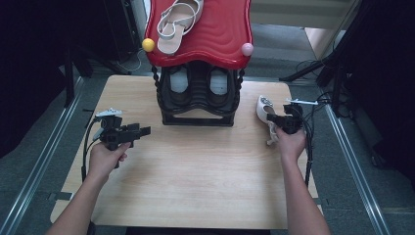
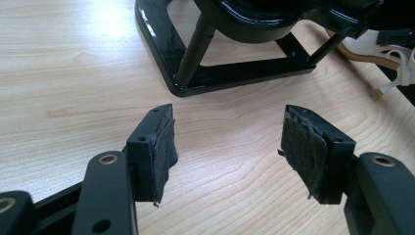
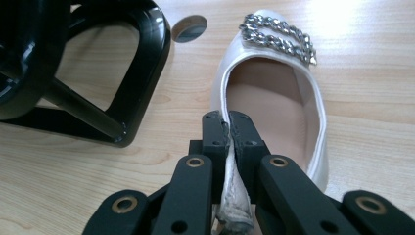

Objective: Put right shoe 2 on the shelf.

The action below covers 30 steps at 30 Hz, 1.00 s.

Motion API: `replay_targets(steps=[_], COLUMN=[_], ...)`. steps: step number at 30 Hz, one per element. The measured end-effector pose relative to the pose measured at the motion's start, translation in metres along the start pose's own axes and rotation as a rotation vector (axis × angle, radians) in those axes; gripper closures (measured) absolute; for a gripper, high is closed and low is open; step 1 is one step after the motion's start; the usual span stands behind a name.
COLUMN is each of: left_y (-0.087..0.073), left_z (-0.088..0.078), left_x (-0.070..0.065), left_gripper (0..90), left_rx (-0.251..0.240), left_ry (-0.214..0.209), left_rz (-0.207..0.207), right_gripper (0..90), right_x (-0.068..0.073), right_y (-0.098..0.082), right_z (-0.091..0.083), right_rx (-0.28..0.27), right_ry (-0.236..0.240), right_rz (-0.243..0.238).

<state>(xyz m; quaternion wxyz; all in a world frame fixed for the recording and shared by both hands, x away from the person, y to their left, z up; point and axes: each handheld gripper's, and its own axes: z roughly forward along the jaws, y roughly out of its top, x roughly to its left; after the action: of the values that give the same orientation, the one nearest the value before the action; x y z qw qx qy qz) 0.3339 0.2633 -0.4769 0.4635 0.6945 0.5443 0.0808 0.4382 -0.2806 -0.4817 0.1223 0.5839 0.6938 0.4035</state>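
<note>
A white shoe (image 1: 263, 107) with a silver chain ornament (image 3: 278, 35) lies on the wooden table (image 1: 195, 181), right of a black shoe rack (image 1: 198, 98). My right gripper (image 1: 275, 119) is shut on the shoe's side rim near the heel, and in the right gripper view the two jaws (image 3: 229, 120) pinch the white edge of the shoe (image 3: 274, 98) between them. My left gripper (image 1: 145, 130) is held left of the rack, pointing toward it. In the left gripper view it (image 2: 230, 142) stands open over bare wood with nothing between the pads.
The rack carries a red wavy top (image 1: 215, 34) with a beige strappy sandal (image 1: 176, 22) on it, a yellow ball (image 1: 148, 45) and a pink ball (image 1: 247, 49) at its corners. A pair of shoes (image 1: 181, 81) sits inside. The rack's base (image 2: 220, 73) is just ahead of the left gripper.
</note>
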Motion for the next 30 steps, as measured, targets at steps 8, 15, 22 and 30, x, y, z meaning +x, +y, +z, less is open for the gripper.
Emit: replay_targets(steps=[8,15,22,30], left_y=[0.000,0.000,-0.001,-0.001], left_z=[0.001,0.001,0.002,0.002], left_x=[0.000,-0.001,-0.001,-0.003], left_gripper=[37.9,37.9,37.8,37.9], left_rx=[0.004,0.007,0.008,0.008], left_ry=[0.002,-0.003,-0.002,-0.010], left_rz=[0.001,0.002,0.003,0.007], right_gripper=[87.9,88.0,88.0,87.9], right_x=[-0.001,0.003,0.008,0.018], right_y=[0.006,0.009,0.019,0.045], right_z=[-0.008,-0.010,-0.022,-0.035], right_rx=[-0.017,-0.036,-0.066,-0.077], right_ry=[0.057,0.119,0.181,0.188], right_rz=[0.046,0.093,0.136,0.132])
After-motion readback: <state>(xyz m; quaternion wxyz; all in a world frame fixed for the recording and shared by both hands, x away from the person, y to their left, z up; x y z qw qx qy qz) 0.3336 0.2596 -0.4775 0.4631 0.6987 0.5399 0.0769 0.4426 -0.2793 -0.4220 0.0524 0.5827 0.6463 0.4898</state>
